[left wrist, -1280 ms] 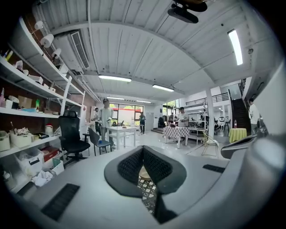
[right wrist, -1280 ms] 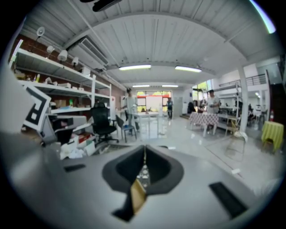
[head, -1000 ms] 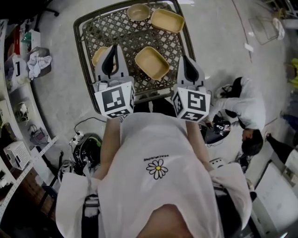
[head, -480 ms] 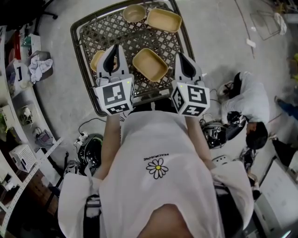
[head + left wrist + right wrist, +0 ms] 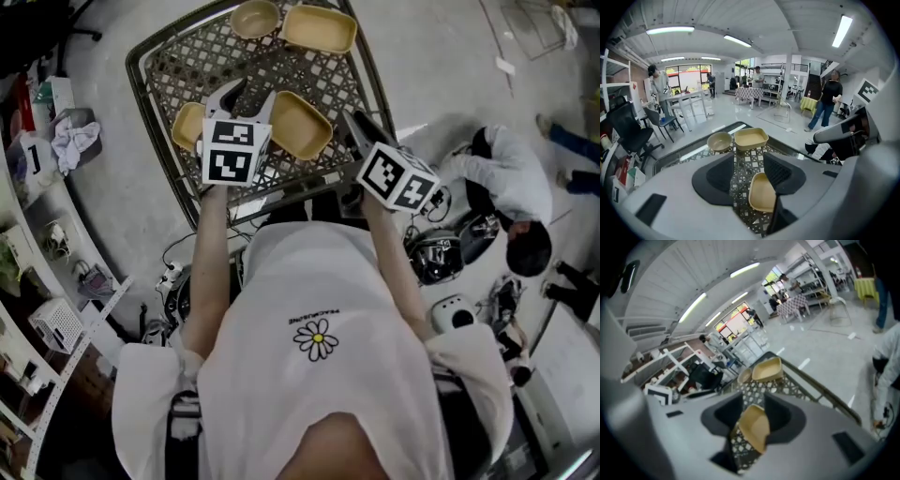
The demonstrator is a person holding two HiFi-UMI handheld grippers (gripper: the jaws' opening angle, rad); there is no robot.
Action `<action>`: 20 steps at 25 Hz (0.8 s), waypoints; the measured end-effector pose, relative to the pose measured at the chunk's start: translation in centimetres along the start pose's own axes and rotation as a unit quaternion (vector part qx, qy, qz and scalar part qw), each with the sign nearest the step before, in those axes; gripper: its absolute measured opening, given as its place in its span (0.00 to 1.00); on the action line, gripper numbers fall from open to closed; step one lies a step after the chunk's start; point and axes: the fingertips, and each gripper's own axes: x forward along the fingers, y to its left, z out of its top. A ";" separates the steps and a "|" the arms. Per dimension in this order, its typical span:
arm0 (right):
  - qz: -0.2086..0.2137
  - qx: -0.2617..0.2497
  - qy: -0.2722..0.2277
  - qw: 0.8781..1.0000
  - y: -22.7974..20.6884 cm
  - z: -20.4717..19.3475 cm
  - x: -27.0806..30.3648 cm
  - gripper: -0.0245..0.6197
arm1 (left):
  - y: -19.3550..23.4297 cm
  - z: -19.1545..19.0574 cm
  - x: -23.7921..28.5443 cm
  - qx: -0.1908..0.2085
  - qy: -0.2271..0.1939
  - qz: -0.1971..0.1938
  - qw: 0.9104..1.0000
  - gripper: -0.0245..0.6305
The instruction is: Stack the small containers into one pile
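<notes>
Several tan containers sit on the lattice table [image 5: 187, 56]: a round bowl [image 5: 255, 17] and a rectangular tray [image 5: 319, 28] at the far edge, another tray [image 5: 300, 124] near the middle, and a fourth container [image 5: 187, 125] partly hidden by my left gripper's cube. My left gripper [image 5: 246, 98] hangs between these two nearer containers. Its jaws have just been opening and stand open with nothing held; the near tray [image 5: 763, 192] shows past them. My right gripper [image 5: 361, 129] is at the table's right rim. Its jaws have also just been opening, and the same tray [image 5: 753, 427] shows through the gap.
The table has a raised metal rim [image 5: 380, 94]. A person [image 5: 506, 183] crouches on the floor at the right among cables and gear. Shelves [image 5: 37, 234] line the left side. More people and tables stand far off in the hall.
Both grippers have dropped and tipped down toward the table, and their jaws went from shut to open. The right gripper has rolled, so its cube is tilted.
</notes>
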 end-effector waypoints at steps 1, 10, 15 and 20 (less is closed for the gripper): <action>0.006 0.024 0.011 1.000 -0.3 -0.6 0.4 0.27 | -0.1 -0.6 0.6 0.001 0.015 -0.008 1.000 0.36; -0.009 0.142 0.097 0.985 -3.5 -7.5 2.9 0.29 | -0.4 -6.6 5.3 -0.024 0.141 -0.053 0.988 0.37; -0.029 0.198 0.135 0.971 -5.5 -11.3 3.9 0.28 | -0.6 -9.7 6.9 -0.026 0.196 -0.066 0.978 0.31; -0.042 0.226 0.159 0.960 -6.9 -13.9 4.3 0.28 | -0.7 -11.0 8.0 -0.001 0.221 -0.070 0.973 0.31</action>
